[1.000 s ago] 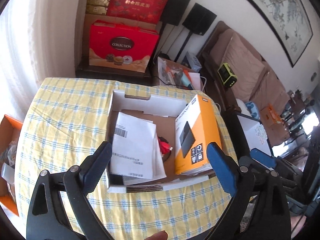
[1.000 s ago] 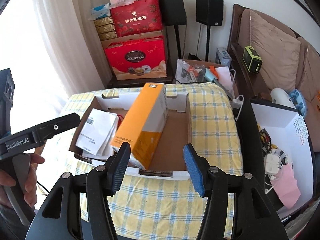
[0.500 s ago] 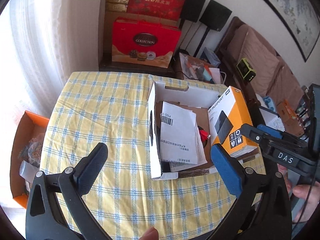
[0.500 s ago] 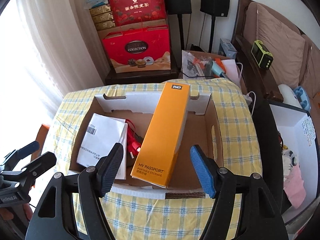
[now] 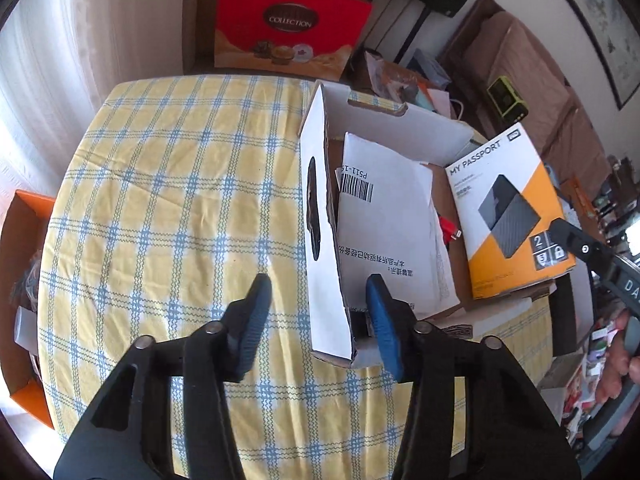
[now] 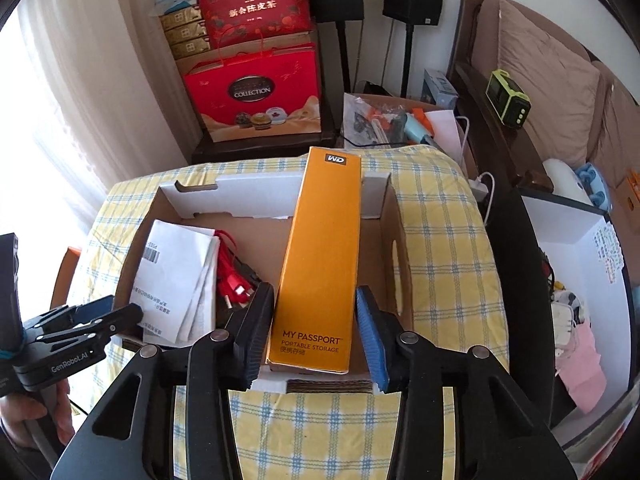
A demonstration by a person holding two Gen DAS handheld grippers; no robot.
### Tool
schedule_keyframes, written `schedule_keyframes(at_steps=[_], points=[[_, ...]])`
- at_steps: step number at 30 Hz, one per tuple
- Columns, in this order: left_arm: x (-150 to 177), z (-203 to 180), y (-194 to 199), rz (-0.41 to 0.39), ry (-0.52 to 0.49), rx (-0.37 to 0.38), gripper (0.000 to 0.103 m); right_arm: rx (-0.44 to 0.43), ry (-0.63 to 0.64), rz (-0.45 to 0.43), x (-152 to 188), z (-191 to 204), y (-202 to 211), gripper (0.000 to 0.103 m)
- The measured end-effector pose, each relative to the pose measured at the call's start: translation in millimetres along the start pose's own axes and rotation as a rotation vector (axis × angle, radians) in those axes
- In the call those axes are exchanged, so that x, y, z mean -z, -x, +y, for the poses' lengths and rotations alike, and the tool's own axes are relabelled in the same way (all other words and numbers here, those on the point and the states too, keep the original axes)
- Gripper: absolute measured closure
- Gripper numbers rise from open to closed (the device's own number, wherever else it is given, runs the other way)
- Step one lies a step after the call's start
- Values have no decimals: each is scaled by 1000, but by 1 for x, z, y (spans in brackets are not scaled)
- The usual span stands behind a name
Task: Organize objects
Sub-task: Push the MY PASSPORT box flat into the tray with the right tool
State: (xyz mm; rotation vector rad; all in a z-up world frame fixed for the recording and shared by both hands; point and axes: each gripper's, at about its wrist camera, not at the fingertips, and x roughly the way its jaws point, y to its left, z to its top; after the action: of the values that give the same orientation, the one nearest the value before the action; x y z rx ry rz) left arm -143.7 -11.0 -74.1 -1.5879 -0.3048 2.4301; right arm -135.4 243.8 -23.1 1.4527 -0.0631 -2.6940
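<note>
Jaws on both tools have just been closing: the left tool (image 5: 316,292) is straddling the white cardboard carton's (image 5: 320,216) side wall without pinching it, while the right tool (image 6: 316,312) is narrowing around the upright orange-and-white hard-drive box (image 6: 320,264) inside that carton on the yellow-checked worktop (image 5: 168,184). The left pad is touching the box, the right pad sitting just beside it, so lifting it out looks like the coming step.

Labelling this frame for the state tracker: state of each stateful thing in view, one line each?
Open-topped brown-and-white cardboard box: open, on the checked tablecloth.
Orange WD My Passport box: on edge in the cardboard box, leaning on its back wall.
White folded papers: lying flat inside.
Red cables: loose beside the papers.
Left gripper: open, jaws just closing, straddling the box's side wall.
Right gripper: open, jaws just closing around the orange box.
</note>
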Motion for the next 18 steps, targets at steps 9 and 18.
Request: schedule_keyframes(at_steps=[9, 18], points=[[1, -5, -2, -2, -32, 4, 87, -32, -69, 6, 7, -43, -8, 55], [1, -9, -1, -3, -43, -10, 90, -45, 2, 18, 13, -13, -24, 69]])
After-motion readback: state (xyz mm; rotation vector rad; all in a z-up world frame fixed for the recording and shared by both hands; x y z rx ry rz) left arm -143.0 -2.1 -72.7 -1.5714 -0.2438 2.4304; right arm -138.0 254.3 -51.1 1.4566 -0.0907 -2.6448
